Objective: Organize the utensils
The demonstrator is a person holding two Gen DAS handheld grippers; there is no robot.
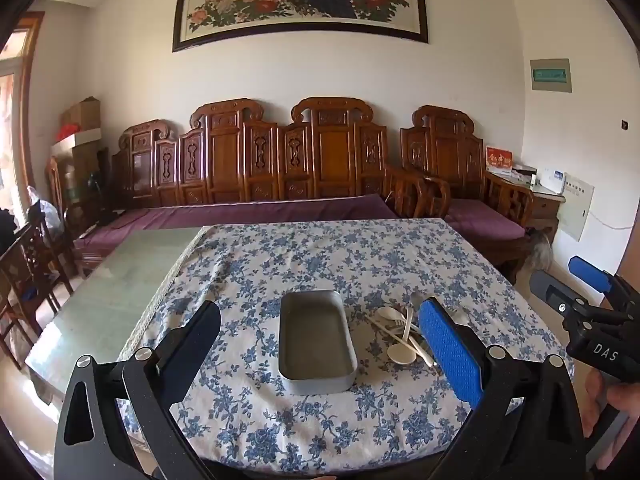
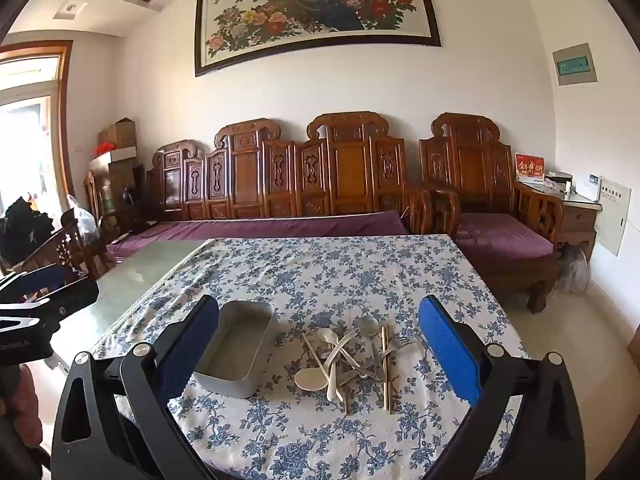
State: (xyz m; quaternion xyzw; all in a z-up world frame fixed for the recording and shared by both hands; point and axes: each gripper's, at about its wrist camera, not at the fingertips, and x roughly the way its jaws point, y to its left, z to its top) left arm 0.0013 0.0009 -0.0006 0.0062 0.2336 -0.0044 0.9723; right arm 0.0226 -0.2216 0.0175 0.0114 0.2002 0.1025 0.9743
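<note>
Metal tin sits empty beside the untouched utensil pile, so sorting hasn't begun (both grippers spread wide, holding nothing); next, pinch one piece.

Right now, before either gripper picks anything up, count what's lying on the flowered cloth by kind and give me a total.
Metal tin: 1
White plastic spoons: about 3; they overlap, so the count is not certain
Metal spoon: 1
Metal fork: 1
Wooden chopsticks: at least 3
Total: about 9, all on the tablecloth.
</note>
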